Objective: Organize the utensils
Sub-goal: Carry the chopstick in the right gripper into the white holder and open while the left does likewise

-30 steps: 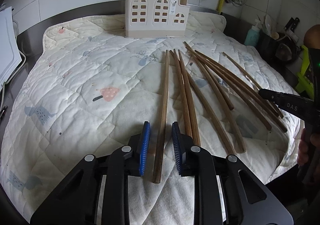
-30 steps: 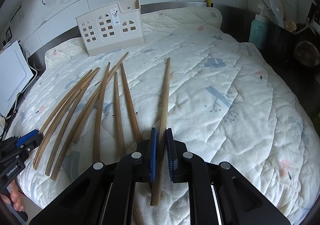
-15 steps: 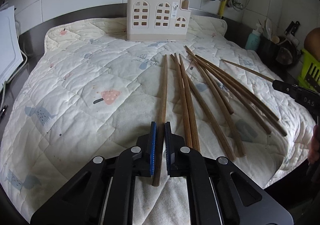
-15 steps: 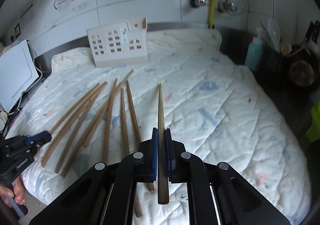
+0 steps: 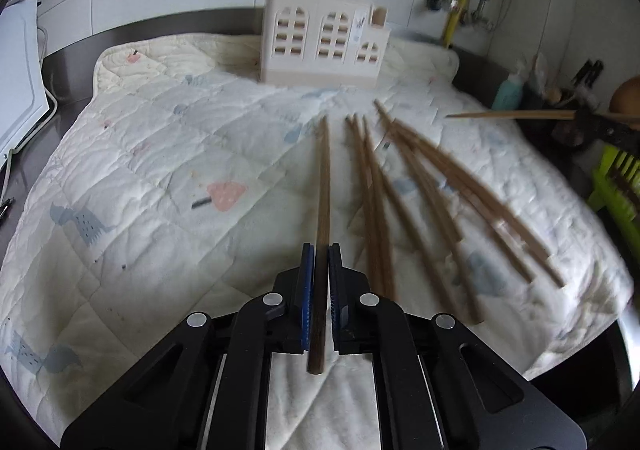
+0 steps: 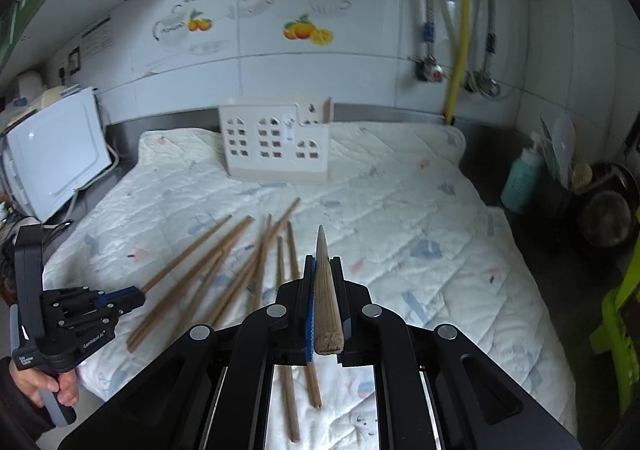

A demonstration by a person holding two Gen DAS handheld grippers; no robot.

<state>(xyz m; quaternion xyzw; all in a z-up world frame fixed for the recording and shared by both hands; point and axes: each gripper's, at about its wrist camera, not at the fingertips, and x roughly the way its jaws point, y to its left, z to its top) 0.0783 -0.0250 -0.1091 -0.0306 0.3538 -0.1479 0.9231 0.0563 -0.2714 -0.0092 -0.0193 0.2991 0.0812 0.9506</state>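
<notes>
- Left wrist view: the left gripper (image 5: 319, 254) pinches one chopstick (image 5: 322, 185) between its blue pads, tip aimed at the beige holder (image 5: 324, 43) at the back of the quilted mat (image 5: 140, 169). Loose chopsticks (image 5: 420, 185) (blurred) fan out on the mat, nearer than the holder.
- Right wrist view: the right gripper (image 6: 324, 264) clamps another chopstick (image 6: 326, 302), raised off the mat (image 6: 420, 230), pointing toward the holder (image 6: 276, 143).
</notes>
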